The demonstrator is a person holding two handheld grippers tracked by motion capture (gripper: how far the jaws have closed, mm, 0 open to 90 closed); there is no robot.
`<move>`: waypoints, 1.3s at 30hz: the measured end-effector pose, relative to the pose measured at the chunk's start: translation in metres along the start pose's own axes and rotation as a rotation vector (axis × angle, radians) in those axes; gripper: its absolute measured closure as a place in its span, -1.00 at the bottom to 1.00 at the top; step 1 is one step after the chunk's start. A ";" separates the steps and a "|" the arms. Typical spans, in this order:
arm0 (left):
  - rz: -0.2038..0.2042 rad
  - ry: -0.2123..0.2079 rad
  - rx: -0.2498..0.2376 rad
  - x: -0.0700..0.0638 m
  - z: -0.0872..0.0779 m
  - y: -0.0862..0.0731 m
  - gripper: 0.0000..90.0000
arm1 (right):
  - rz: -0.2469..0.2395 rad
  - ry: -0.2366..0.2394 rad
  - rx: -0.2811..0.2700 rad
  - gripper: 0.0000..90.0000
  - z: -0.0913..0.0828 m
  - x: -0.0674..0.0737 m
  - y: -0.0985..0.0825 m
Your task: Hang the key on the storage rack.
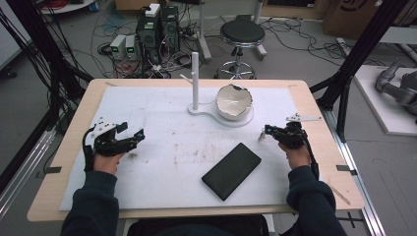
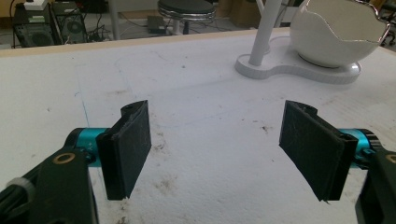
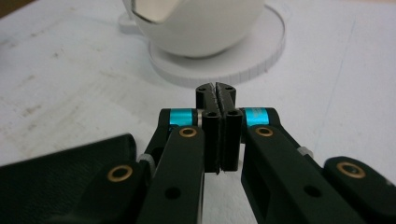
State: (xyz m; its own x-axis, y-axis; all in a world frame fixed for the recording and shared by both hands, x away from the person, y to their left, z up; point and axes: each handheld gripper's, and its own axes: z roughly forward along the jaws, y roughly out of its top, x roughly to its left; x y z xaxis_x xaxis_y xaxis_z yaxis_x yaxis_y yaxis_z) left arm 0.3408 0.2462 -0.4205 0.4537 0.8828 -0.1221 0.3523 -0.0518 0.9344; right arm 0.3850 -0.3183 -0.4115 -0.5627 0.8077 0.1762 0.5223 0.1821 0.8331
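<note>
Carefully now: my right tongs are pressed together just short of the white eggshell-shaped bowl on its round white base. My left tongs hang spread, empty. I'd approach slowly, clear of the bowl's jagged edge.

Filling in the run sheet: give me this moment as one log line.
left claw: open, over mat | right claw: shut, nothing seen between pads, near eggshell bowl | black case: flat on mat, untouched
</note>
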 end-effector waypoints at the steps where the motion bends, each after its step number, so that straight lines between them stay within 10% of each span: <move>1: 0.003 -0.002 0.003 0.000 0.000 0.000 -0.44 | -0.026 0.009 -0.020 1.00 -0.002 0.006 0.007; 21: 0.003 -0.007 0.000 0.002 -0.001 -0.002 -0.44 | -0.256 0.149 -0.129 1.00 0.035 0.089 0.121; 39: 0.005 -0.009 -0.006 0.003 -0.002 -0.003 -0.44 | -0.317 0.239 -0.166 1.00 0.086 0.131 0.177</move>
State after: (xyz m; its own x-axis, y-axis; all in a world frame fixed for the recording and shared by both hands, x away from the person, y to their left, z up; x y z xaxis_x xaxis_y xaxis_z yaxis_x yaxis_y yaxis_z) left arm 0.3393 0.2504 -0.4226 0.4624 0.8784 -0.1208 0.3455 -0.0530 0.9369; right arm 0.4585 -0.1317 -0.2856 -0.8215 0.5701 -0.0016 0.2006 0.2916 0.9353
